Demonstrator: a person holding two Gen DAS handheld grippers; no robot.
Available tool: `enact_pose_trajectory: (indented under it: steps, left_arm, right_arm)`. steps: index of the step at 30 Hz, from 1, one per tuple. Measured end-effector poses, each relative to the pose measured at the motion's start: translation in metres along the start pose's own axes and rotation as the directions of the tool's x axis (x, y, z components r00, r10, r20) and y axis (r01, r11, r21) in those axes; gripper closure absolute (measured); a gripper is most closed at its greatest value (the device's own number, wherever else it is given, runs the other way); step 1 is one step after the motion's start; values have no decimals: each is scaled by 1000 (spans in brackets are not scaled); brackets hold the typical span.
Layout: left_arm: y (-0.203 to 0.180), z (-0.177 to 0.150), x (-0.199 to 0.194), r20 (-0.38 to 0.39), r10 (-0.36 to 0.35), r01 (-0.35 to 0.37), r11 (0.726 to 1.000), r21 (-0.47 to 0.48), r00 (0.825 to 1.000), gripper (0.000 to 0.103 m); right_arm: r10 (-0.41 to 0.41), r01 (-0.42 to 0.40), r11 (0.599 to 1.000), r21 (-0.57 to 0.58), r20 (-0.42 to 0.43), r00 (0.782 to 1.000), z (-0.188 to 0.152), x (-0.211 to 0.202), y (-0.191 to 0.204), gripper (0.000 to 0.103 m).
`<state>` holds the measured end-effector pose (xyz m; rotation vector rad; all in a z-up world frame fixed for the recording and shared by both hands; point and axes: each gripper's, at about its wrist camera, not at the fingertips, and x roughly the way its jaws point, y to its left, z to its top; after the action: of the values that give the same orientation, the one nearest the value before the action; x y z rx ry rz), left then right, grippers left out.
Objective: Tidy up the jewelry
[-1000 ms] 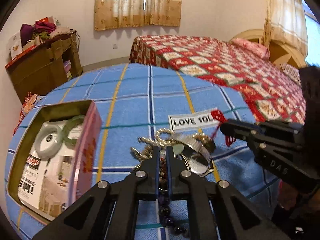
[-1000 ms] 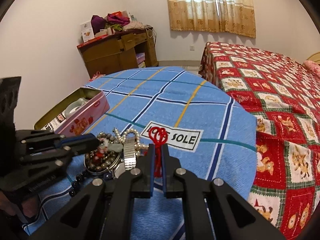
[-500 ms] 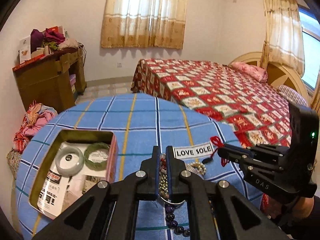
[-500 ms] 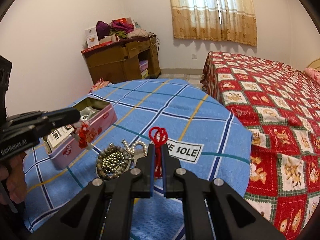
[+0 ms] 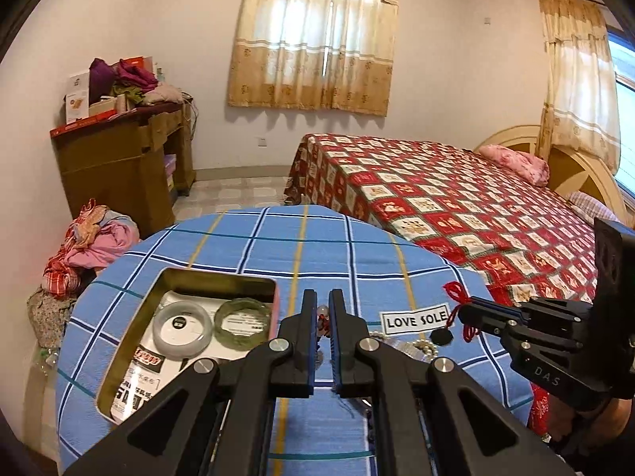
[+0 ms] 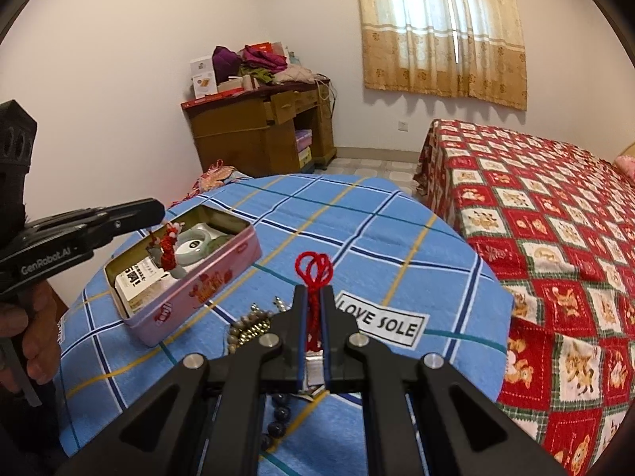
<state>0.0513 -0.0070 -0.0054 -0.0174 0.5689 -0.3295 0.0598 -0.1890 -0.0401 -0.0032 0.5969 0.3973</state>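
Jewelry here is split three ways: a red tasselled charm (image 6: 168,246) hangs from the left gripper (image 6: 156,208) over the near end of the open pink tin (image 6: 206,293), a red knotted cord (image 6: 313,273) is pinched in the right gripper (image 6: 313,297), and a heap of beads and pearls (image 6: 250,327) lies on the blue checked tablecloth (image 6: 357,238) just right of the tin. Both pairs of fingers are pressed together on their strings, the left on the charm's thin top, the right on the braided cord with its loop poking out ahead. The likely trouble is the dangling charm: it swings freely, and if let go while off-centre it could land on the tin's rim or spill onto the cloth. It might also drape over the pale bangle (image 5: 180,329) and the green bangle (image 5: 242,319) already lying inside on printed cards, tangling with them. The right cord's dark pendant (image 5: 441,336) hangs close above the heap and could snag there. A "LOVE SOLE" label (image 6: 383,323) sits right of the heap; the bed (image 6: 555,218) and the cluttered wooden desk (image 6: 258,139) stand far off, clear of the work.
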Motion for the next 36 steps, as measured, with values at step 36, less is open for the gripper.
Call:
enact_pose_trajectory:
  steps: [36]
  left_arm:
    - [92, -11, 3, -32, 181, -184, 976, -118, 983, 98]
  right_arm:
    - [144, -143, 970, -196, -6, 990, 48, 62, 98, 95]
